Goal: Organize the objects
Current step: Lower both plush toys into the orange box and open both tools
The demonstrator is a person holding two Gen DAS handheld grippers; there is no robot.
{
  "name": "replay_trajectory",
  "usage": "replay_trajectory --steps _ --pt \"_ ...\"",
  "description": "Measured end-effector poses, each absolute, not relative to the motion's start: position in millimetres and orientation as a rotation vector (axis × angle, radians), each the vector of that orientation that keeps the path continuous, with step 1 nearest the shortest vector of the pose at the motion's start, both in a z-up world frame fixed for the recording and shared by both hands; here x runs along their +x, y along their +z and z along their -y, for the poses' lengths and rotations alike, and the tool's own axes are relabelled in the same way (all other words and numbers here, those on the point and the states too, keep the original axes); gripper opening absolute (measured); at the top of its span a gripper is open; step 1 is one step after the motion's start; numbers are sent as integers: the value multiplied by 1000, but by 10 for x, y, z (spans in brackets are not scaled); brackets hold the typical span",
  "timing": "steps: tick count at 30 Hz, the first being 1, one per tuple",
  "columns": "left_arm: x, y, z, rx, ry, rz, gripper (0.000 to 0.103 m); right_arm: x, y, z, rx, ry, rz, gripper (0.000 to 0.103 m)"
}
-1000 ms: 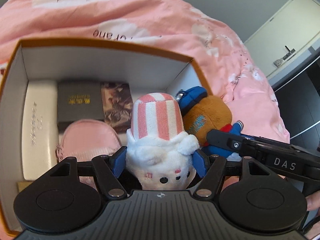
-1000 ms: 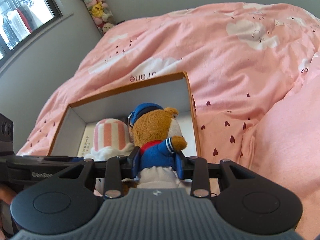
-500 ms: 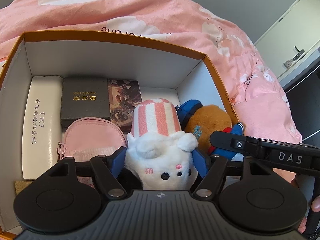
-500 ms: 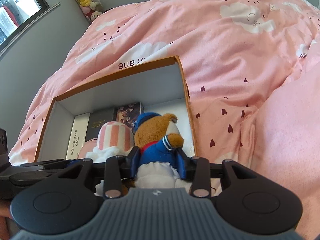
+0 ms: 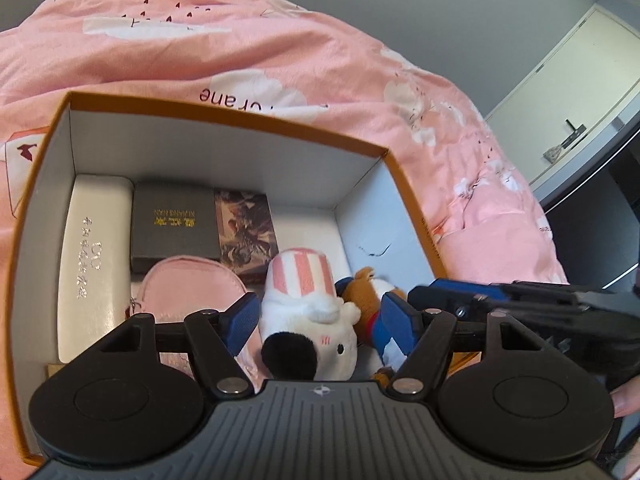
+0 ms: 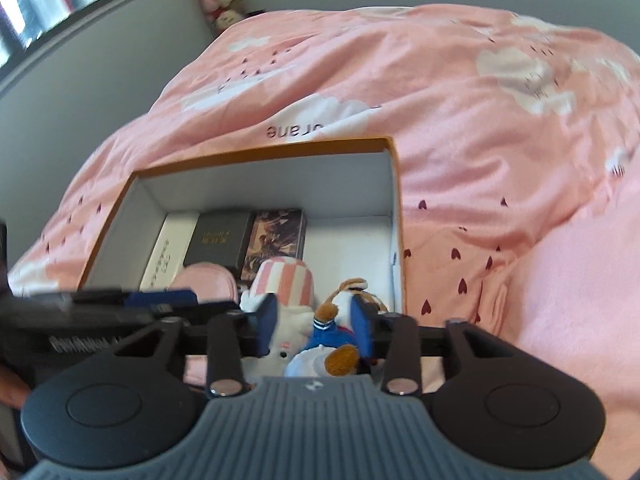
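Left wrist: we log our left gripper (image 5: 320,318), jaws wide, pads clear of the white plush (image 5: 310,320) lying inside the orange box (image 5: 224,130).

Right wrist: our right gripper (image 6: 314,326), jaws just closing, brackets the bear plush (image 6: 340,332) in that box; contact unclear.

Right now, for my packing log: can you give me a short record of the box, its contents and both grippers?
Container: open orange box on pink duvet
Packed flat: white case, grey box, picture box, pink pouch
Left gripper: wide, around hat plush; grip unclear
Right gripper: jaws just closing, pads on bear
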State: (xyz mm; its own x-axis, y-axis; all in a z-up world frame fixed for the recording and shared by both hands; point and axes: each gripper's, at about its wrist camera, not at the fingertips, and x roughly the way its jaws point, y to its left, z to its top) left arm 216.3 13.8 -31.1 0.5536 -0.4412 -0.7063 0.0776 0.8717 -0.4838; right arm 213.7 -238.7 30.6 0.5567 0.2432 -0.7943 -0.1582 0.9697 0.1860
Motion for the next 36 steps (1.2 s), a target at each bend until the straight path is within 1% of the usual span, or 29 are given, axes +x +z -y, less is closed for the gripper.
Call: replay_trajectory --steps 1,2,4,5,7,9,12,19,23,30,36 --pt "2173 -304 -136 -416 -324 -944 74 2139 310 2359 73 246 -956 25" --pt "2187 -303 -128 -403 -329 -953 72 2138 313 2337 51 253 -957 23" --pt "2212 -335 -101 -383 -332 -979 62 2140 316 2290 5 262 -954 22" --pt "2221 -366 -85 -376 -331 -994 61 2140 318 2273 -13 265 -951 21" --pt "2246 -429 -41 -364 -329 -1016 55 2146 323 2246 -36 271 -947 21" --pt "2272 -496 17 -349 -327 -1036 52 2152 322 2234 -47 280 -943 21" --pt "2305 -595 104 -293 -300 -1066 49 2147 303 2209 -83 288 -937 21" --pt "2329 -643 120 -304 -298 -1075 49 2166 197 2152 -207 298 -967 19" --pt "2256 -561 63 -338 -299 -1025 49 2219 133 2122 -236 322 -999 17" --pt "2117 -336 -87 -364 -260 -949 49 2362 26 2010 -265 353 -1045 17" --pt "2057 -284 -91 -353 -264 -945 49 2453 -79 1916 -280 365 -1098 17"
